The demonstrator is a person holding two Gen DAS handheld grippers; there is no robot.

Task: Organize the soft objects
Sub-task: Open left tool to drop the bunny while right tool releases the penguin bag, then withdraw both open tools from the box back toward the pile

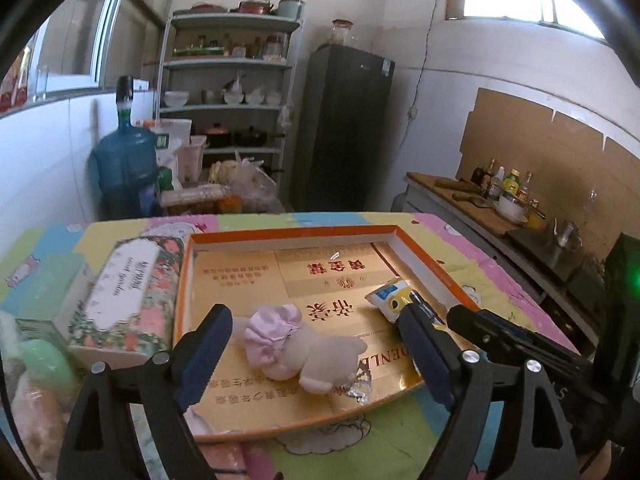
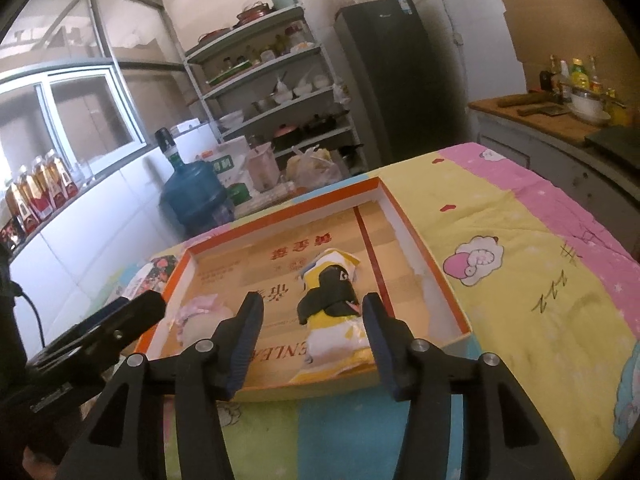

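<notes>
Nearest, the left gripper (image 1: 316, 348) is standing wide open above the near part of the tray (image 1: 304, 234), its pads clear of the plush toy (image 1: 304, 354) that is lying between and below them on the tray floor. That toy is pale pink with a lilac frilly bonnet, resting on its side by the tray's near edge. Beside it, the right gripper (image 2: 312, 334) is holding its jaws partly apart around a yellow, white and black soft pouch (image 2: 332, 312); whether the right-hand pad is touching the pouch or just beside it cannot be told. The pouch is lying in the tray's right half, near the right wall. Left of the tray, a flowered tissue box (image 1: 128, 296) is sitting on the colourful cartoon tablecloth (image 2: 520, 264), just beside the tray wall. Farther off, a blue water jug (image 1: 126, 164), a shelf rack (image 1: 232, 80) and a dark fridge (image 1: 344, 128) are standing against the back wall.
</notes>
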